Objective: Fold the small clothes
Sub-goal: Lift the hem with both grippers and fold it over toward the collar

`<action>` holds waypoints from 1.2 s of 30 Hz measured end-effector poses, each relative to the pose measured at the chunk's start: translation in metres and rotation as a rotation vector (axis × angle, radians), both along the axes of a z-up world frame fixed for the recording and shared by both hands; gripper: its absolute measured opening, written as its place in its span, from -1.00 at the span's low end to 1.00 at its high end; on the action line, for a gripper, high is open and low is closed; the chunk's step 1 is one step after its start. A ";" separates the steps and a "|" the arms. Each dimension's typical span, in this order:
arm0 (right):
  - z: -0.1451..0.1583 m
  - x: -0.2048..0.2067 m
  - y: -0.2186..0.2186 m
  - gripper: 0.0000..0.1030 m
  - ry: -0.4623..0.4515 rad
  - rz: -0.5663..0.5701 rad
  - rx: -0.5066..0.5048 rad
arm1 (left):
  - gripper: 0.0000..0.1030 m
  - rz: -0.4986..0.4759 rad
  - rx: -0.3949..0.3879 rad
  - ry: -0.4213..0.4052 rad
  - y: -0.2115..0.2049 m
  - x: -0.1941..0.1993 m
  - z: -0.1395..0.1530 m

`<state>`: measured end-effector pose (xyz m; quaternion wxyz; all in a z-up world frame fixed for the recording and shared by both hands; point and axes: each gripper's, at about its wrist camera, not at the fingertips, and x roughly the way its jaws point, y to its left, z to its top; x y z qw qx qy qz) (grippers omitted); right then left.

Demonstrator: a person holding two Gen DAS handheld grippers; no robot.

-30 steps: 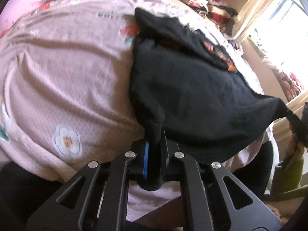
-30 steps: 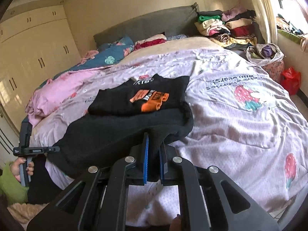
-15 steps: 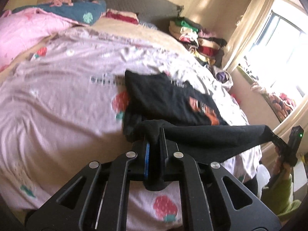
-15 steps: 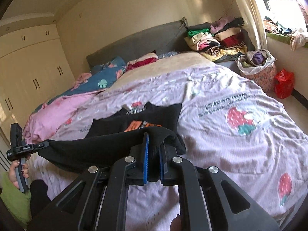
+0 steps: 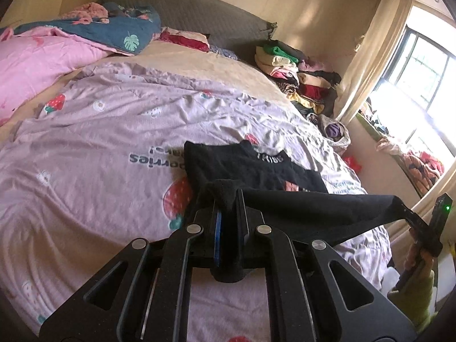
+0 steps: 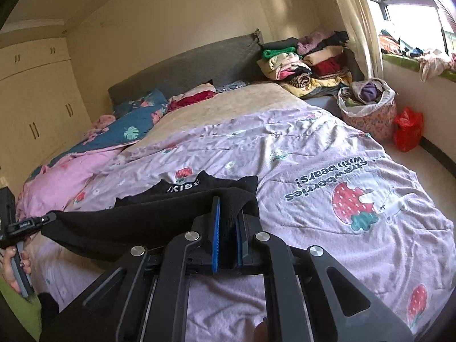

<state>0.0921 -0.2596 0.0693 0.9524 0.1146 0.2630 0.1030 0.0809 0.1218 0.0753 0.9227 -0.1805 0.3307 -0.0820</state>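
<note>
- Bed (image 6: 299, 154), lilac strawberry quilt: taken as the landmark; everything below placed against it.
- Black garment (image 5: 307, 208): far part flat on the quilt near the foot edge, white lettering at the collar facing the headboard; near hem lifted clear of the quilt and pulled taut between both tools.
- Long axis of the lifted hem: across the bed, parallel to the foot edge (the relation the fold turns on); flat part lying straight ahead of both tools, toward the headboard.
- Left gripper (image 5: 228, 213): pressed together on one hem corner, cloth bunched between the pads.
- Right gripper (image 6: 228, 222): pinching the opposite hem corner, a thick wad of cloth keeping the pads slightly apart.
- Nearer hand: neither, judging by both views; corners held about level.
- Hidden: orange print and lower body of the garment behind the raised hem; sleeves not made out; quilt under the hem out of sight.
</note>
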 end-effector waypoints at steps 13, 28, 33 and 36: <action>-0.010 0.059 0.009 -0.85 0.052 -0.040 0.002 | -0.96 0.061 -0.025 0.022 0.007 0.050 -0.011; -0.045 0.114 0.017 -0.84 0.111 -0.097 -0.058 | -0.94 0.082 0.011 0.092 0.012 0.104 -0.044; -0.056 0.121 0.019 -0.83 0.124 -0.109 -0.061 | -0.92 0.082 0.029 0.099 0.011 0.109 -0.053; -0.061 0.124 0.021 -0.82 0.129 -0.117 -0.069 | -0.92 0.083 0.033 0.101 0.010 0.111 -0.056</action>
